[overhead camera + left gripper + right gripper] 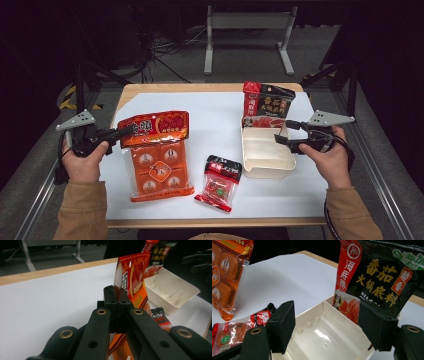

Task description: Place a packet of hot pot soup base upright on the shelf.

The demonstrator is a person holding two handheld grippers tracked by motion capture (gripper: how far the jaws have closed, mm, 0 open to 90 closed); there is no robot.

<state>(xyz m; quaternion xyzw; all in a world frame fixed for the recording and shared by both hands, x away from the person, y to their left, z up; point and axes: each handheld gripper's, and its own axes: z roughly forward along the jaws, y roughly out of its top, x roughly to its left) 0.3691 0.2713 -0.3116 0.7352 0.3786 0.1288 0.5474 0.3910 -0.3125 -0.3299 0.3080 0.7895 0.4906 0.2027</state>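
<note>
Where left gripper (117, 302) clamps orange packet (157, 152), edge hidden.

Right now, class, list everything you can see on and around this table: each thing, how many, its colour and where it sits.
orange packet: one, orange and red, table's left, top edge pinched in the left gripper
small packet: one, red and black, front centre
tray: one, cream, divided, table's right
dark packet: one, black and red, standing in the tray's far end
white sheet: one, covering the wooden table
left gripper: one, black, shut on the orange packet
right gripper: one, black, open over the tray's right rim
</note>
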